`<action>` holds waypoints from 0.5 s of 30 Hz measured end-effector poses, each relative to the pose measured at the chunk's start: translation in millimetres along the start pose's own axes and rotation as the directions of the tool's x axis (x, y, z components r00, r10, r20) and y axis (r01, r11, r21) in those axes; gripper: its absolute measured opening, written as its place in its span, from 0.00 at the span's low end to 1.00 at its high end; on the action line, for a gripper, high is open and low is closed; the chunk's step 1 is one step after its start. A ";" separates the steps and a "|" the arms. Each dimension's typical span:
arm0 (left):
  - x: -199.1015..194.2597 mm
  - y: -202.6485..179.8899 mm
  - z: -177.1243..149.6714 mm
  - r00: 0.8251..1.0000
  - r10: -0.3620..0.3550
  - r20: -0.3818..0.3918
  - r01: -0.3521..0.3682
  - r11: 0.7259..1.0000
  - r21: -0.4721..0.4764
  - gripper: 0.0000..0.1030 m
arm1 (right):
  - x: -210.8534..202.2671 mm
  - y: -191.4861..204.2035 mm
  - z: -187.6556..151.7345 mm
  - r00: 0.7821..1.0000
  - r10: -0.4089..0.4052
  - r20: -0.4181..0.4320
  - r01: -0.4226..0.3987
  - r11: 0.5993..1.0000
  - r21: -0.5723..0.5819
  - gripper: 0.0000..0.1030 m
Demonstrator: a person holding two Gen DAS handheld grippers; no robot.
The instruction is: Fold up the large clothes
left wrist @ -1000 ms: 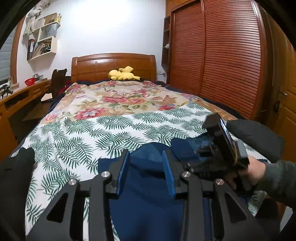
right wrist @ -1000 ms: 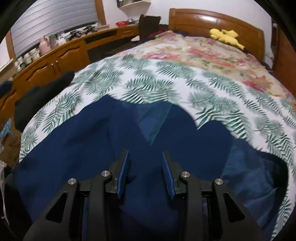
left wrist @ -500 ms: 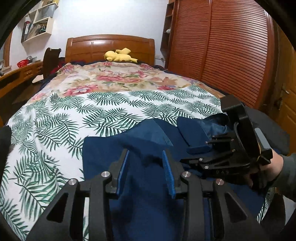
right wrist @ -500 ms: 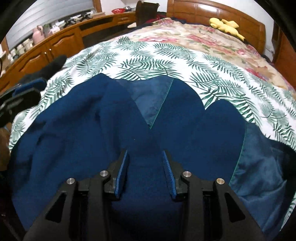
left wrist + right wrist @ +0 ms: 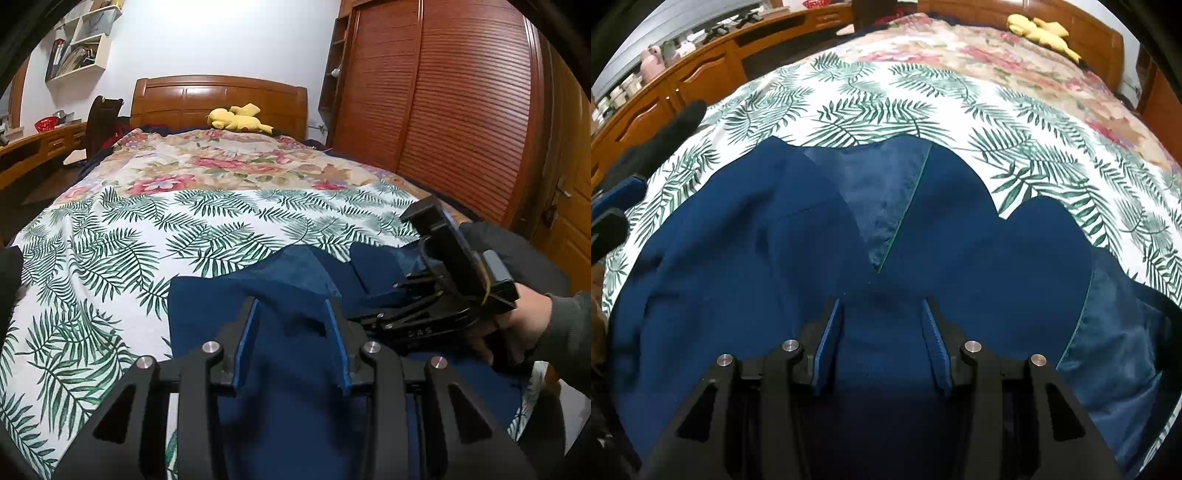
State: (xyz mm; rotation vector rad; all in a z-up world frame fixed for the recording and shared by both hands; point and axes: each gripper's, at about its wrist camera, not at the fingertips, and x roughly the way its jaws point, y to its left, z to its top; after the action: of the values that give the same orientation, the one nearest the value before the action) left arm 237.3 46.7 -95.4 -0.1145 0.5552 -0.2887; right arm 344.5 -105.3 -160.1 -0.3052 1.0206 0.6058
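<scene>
The blue jacket (image 5: 746, 258) lies on the leaf-print sheet (image 5: 155, 236) at the near end of the bed. It looks partly folded: flaps lie over the middle and the lighter inside shows. I think more folds are left, because it is bumpy and spread wide.

The left gripper (image 5: 291, 332) has a fold of the jacket poking up between its 2 fingers; I cannot tell if it is pinched. The right gripper (image 5: 882, 325) points down at the jacket, its jaws opening with cloth between them, not squeezing it.

Garment (image 5: 775, 258) on bed's (image 5: 184, 221) near end, plush toy (image 5: 236, 118) by headboard (image 5: 221, 96)
</scene>
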 end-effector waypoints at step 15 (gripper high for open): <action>-20.1 21.1 3.7 1.000 0.003 0.025 -0.003 1.000 -0.023 0.33 | -29.2 11.8 72.6 0.968 -0.200 0.154 0.216 0.971 -0.100 0.02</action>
State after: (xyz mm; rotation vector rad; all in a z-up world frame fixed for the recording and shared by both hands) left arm 228.1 73.0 -86.1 -0.1391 0.5337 -0.2779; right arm 377.4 -68.7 -98.0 -0.4590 0.8043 0.4895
